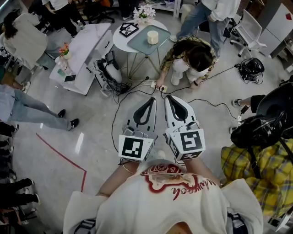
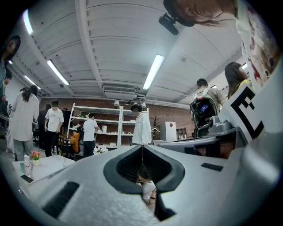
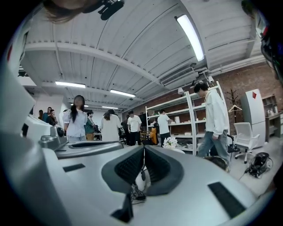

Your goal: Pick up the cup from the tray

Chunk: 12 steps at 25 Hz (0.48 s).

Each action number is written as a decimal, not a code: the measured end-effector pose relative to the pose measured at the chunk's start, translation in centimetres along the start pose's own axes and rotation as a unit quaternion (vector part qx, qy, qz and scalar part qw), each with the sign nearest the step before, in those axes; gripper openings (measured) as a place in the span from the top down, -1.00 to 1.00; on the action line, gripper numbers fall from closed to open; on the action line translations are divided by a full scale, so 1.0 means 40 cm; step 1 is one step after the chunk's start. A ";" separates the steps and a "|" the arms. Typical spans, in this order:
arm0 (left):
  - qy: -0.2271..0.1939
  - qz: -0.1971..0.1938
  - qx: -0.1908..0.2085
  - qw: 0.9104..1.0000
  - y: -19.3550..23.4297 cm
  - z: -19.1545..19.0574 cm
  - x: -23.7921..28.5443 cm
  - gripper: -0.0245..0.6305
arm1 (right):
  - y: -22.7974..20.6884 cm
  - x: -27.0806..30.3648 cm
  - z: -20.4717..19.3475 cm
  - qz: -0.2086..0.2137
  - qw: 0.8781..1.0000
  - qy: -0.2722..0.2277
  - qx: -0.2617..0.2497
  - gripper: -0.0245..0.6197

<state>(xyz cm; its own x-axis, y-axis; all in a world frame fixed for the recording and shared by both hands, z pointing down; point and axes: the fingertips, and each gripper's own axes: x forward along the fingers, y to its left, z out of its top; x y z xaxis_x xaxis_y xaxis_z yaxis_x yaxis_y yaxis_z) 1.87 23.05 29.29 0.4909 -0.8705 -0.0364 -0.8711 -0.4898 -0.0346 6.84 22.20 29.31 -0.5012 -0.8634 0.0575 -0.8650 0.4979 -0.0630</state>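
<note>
A cream cup (image 1: 153, 37) stands on a grey-green tray (image 1: 137, 43) on a small round white table (image 1: 120, 41) at the far top of the head view. Both grippers are held side by side close to the person's chest, well short of that table. The left gripper (image 1: 152, 99) has its jaws together with nothing between them, and its own view shows the tips meeting (image 2: 142, 146). The right gripper (image 1: 168, 97) is likewise shut and empty, with its tips meeting (image 3: 144, 147). The cup shows in neither gripper view.
A crouching person (image 1: 192, 57) and black floor cables (image 1: 132, 91) lie between the grippers and the round table. A framed picture (image 1: 128, 29) and flowers (image 1: 144, 13) share that table. A long white table (image 1: 87, 45) stands left; a person in yellow plaid (image 1: 256, 169) is at the right.
</note>
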 end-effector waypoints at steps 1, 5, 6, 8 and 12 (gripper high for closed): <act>0.001 -0.001 0.000 1.000 -0.001 -0.006 0.005 0.88 | -0.004 0.005 -0.006 0.001 1.000 0.002 0.001 0.86; -0.018 -0.003 -0.006 1.000 0.014 -0.004 0.044 0.88 | -0.029 0.038 -0.010 0.000 1.000 0.001 0.001 0.86; -0.019 -0.002 -0.007 1.000 0.024 -0.004 0.056 0.88 | -0.036 0.052 -0.006 0.001 1.000 0.000 0.000 0.86; -0.017 -0.001 -0.009 1.000 0.047 -0.011 0.083 0.88 | -0.050 0.085 -0.003 0.002 1.000 0.002 -0.004 0.86; -0.016 -0.002 -0.013 1.000 0.107 -0.030 0.158 0.88 | -0.089 0.173 -0.004 -0.005 1.000 0.001 -0.008 0.86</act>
<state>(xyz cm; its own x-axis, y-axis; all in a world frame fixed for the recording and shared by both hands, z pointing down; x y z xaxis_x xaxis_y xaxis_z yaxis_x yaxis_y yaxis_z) 1.22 15.39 30.11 0.4937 -0.8669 -0.0692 -0.8692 -0.4943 -0.0085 6.43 14.48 30.09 -0.4925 -0.8682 0.0609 -0.8703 0.4905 -0.0459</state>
